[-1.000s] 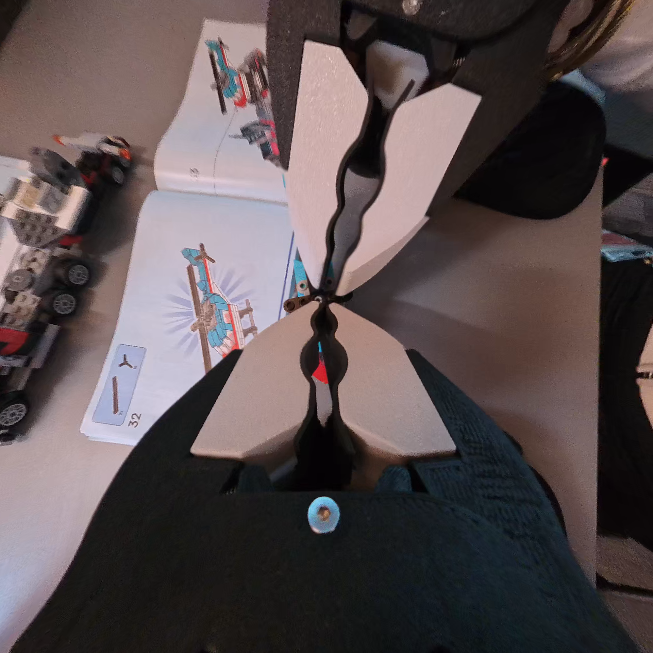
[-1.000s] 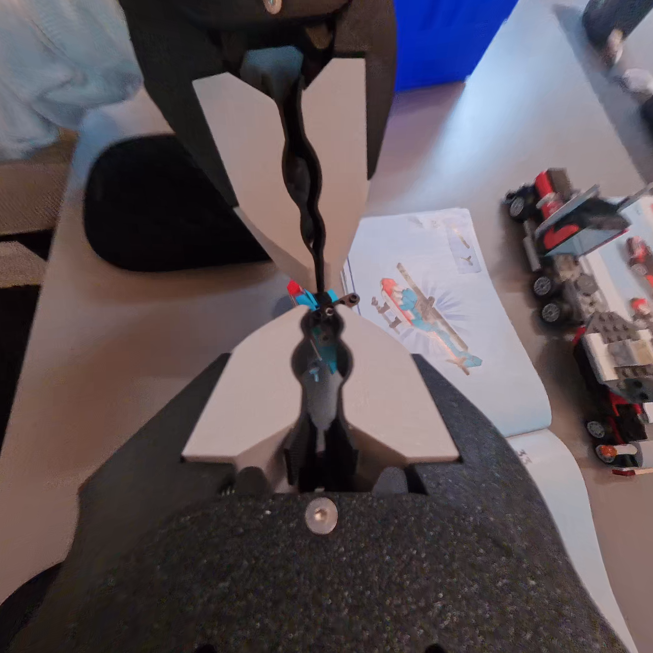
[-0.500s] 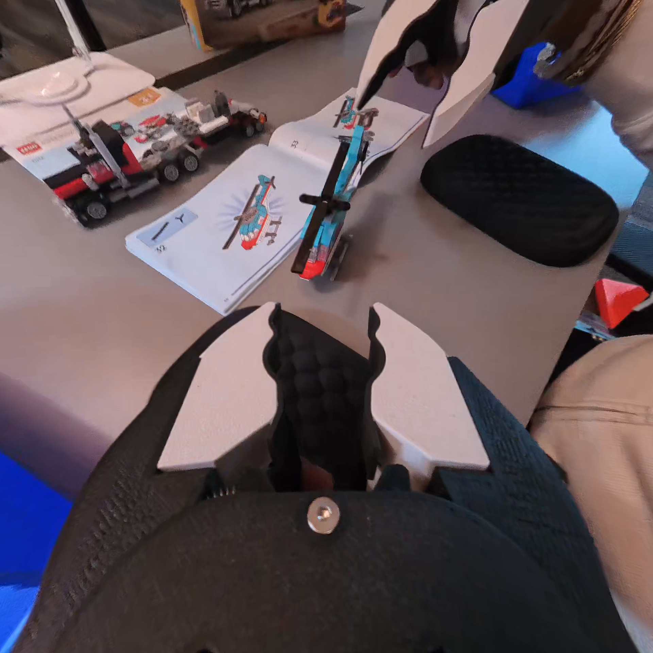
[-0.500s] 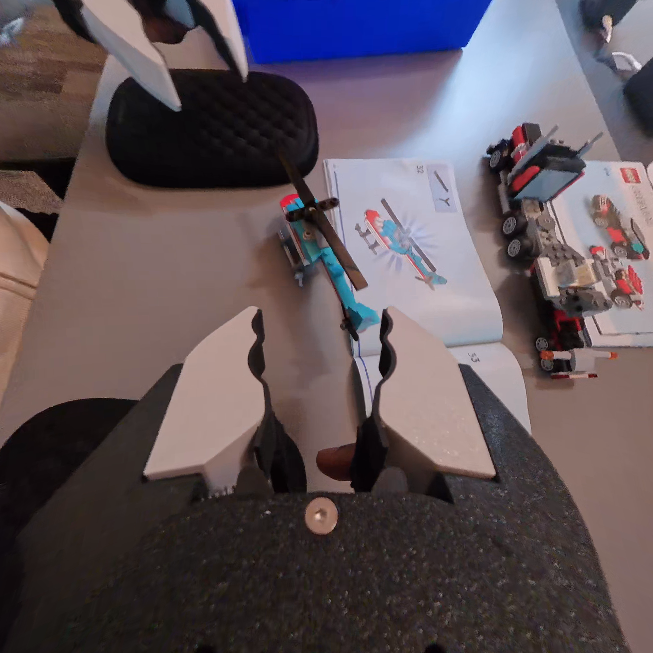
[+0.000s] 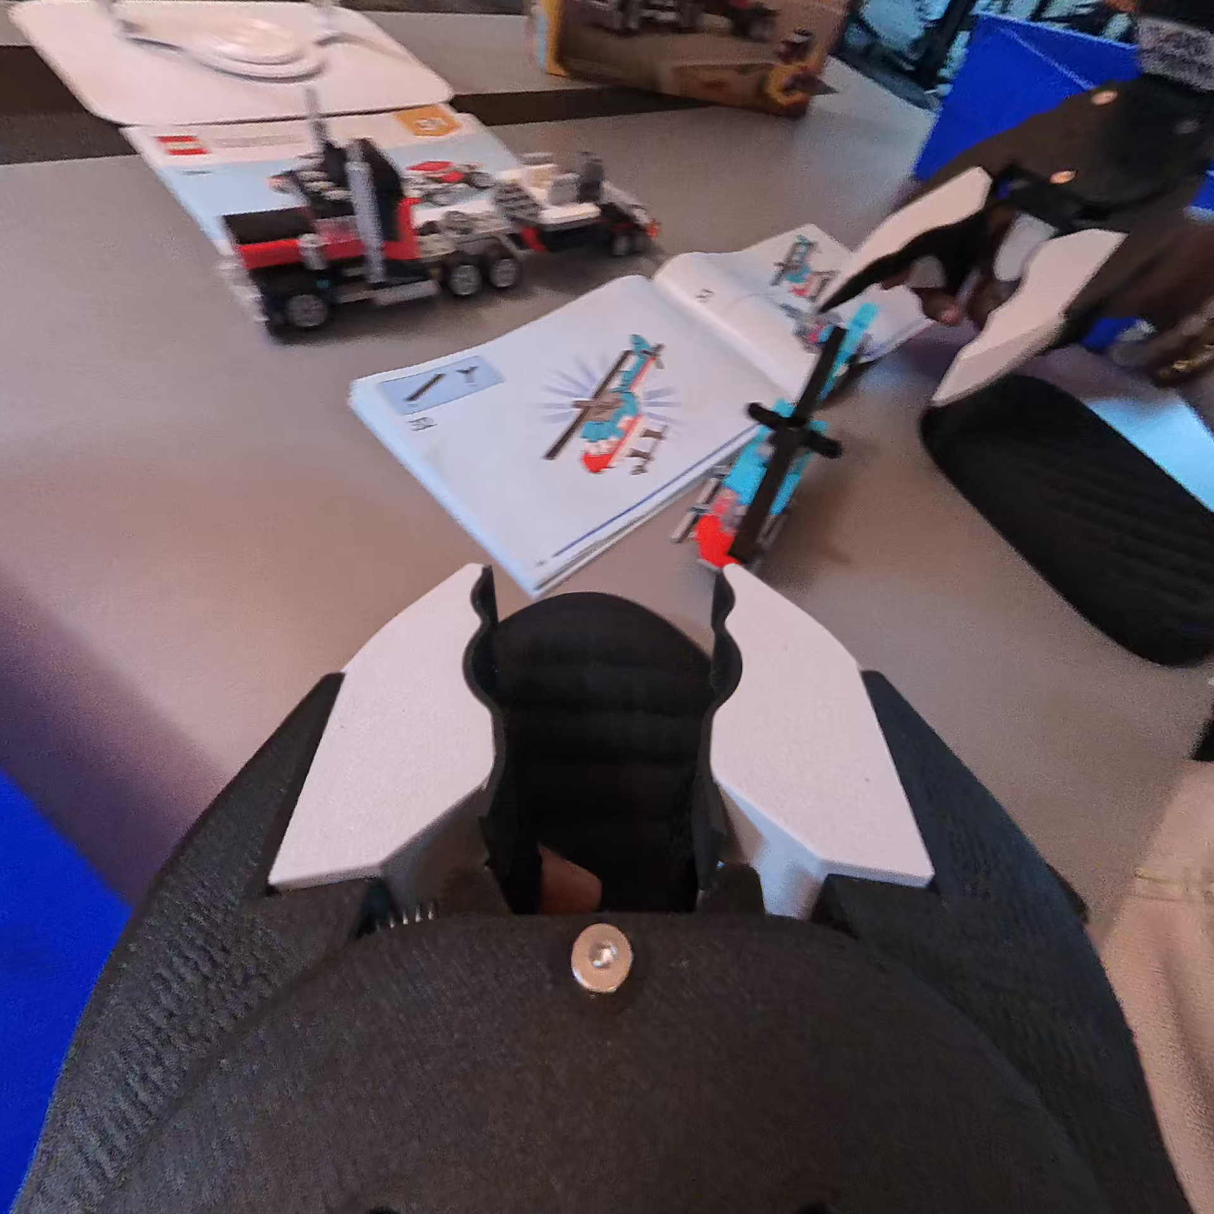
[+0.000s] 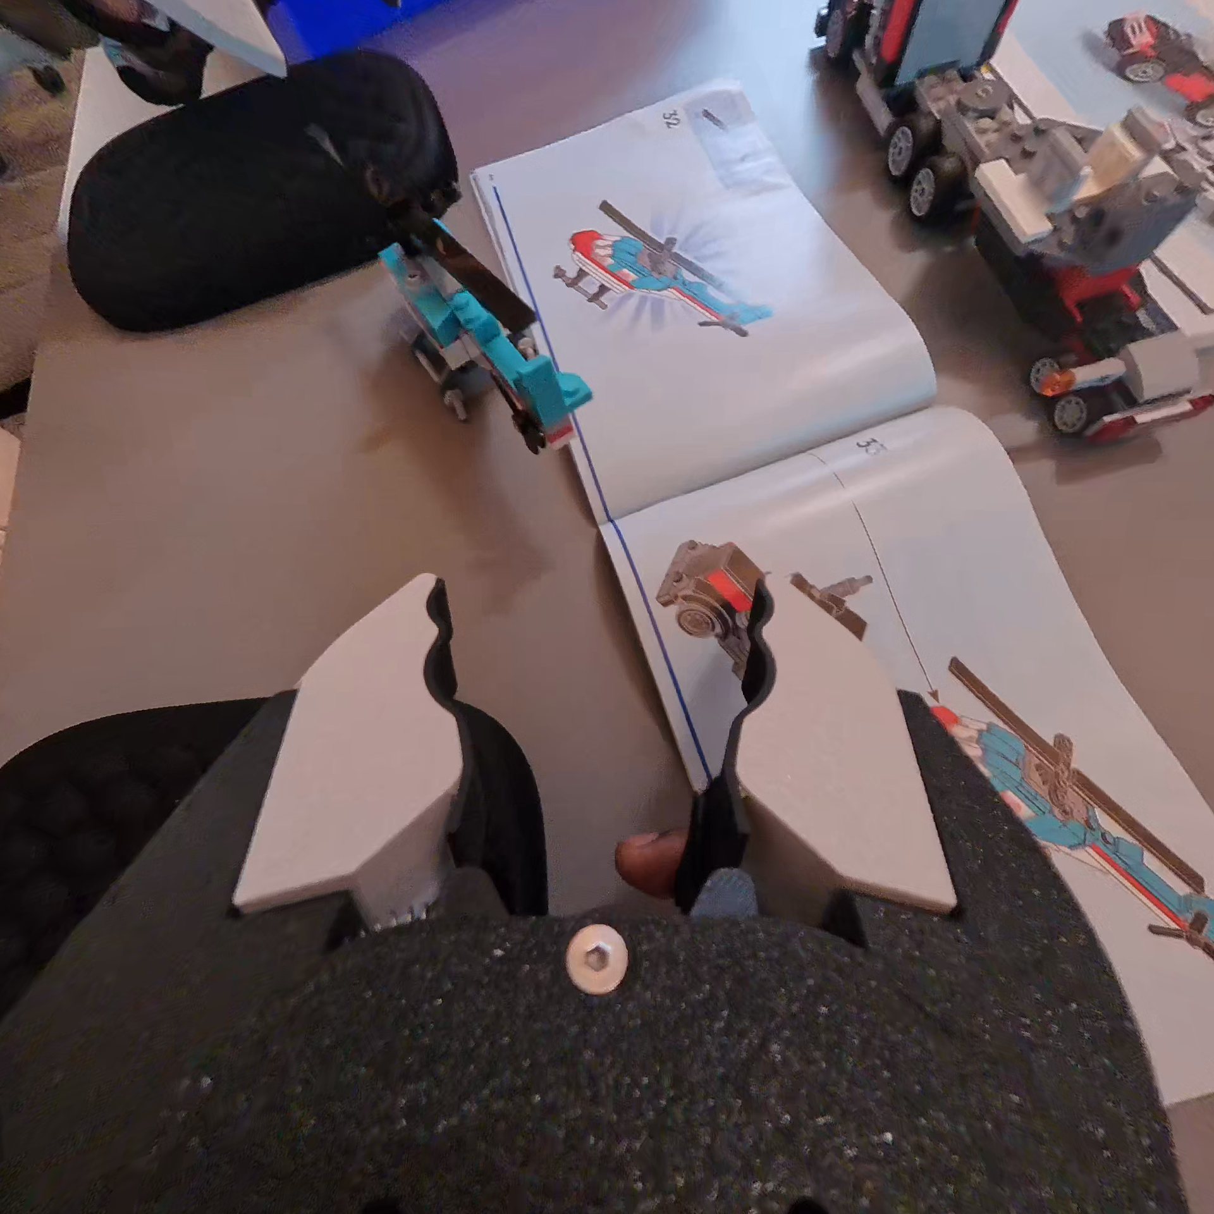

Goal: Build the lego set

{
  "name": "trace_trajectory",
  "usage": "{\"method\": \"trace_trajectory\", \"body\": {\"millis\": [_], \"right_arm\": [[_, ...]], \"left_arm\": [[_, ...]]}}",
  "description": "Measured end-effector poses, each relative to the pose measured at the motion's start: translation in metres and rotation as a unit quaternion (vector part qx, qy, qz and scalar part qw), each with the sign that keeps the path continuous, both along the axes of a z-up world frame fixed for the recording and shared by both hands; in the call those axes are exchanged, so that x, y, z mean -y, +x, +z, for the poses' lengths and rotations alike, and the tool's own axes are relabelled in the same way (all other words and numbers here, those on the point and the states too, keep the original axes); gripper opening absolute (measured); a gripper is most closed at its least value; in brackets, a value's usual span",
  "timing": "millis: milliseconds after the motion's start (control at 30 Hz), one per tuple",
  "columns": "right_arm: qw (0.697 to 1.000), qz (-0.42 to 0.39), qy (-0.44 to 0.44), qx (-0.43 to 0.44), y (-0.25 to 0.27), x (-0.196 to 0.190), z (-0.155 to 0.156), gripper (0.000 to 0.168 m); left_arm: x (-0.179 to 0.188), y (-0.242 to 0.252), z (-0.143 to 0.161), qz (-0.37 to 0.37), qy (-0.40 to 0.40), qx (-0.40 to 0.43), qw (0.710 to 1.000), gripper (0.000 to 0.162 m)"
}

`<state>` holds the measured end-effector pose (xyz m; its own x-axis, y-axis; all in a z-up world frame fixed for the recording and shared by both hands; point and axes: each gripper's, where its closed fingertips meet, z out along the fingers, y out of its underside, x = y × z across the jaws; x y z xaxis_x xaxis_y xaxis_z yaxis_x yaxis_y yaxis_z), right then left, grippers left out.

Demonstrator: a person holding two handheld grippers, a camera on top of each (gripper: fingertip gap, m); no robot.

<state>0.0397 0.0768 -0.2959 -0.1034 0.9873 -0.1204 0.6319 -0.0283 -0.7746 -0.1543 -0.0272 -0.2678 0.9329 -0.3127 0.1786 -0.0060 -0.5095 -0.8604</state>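
Note:
A teal, white and red lego helicopter (image 5: pixel 768 473) with a black rotor stands on the grey table against the edge of the open instruction booklet (image 5: pixel 558 427). It also shows in the right wrist view (image 6: pixel 479 328), next to the booklet (image 6: pixel 722 263). My left gripper (image 5: pixel 603 578) is open and empty, low and short of the helicopter's red nose. My right gripper (image 6: pixel 594 591) is open and empty, back from the helicopter's tail and over the booklet's near page. Each gripper shows far off in the other's view, the right (image 5: pixel 952 282) and the left (image 6: pixel 217 33).
A built red, black and grey lego truck (image 5: pixel 407 243) stands beyond the booklet (image 6: pixel 1051 230). A black quilted pad (image 5: pixel 1077 512) lies beside the helicopter (image 6: pixel 249 184). A second black pad (image 6: pixel 66 821) lies near my right gripper. A blue bin (image 5: pixel 1025 79) and a set box (image 5: pixel 683 46) stand at the back.
Both grippers were shut together on the helicopter a second ago. They have opened, let it go onto the table and drawn back from it to opposite sides.

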Motion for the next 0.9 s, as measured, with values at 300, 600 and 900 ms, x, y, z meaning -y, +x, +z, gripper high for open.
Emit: {"method": "trace_trajectory", "body": {"millis": [300,600,900], "right_arm": [[0.999,-0.030,0.020,-0.019,0.001,-0.007,0.008,0.085],[0.993,-0.101,0.052,-0.025,0.011,-0.013,0.021,0.085],[0.975,-0.209,0.072,-0.028,0.045,-0.021,0.028,0.083]], "left_arm": [[0.029,-0.090,0.051,0.252,0.129,-0.247,0.927,0.042],[0.037,-0.121,0.003,0.250,0.026,-0.252,0.934,0.027],[0.031,-0.168,0.008,0.238,0.061,-0.195,0.949,0.006]]}}
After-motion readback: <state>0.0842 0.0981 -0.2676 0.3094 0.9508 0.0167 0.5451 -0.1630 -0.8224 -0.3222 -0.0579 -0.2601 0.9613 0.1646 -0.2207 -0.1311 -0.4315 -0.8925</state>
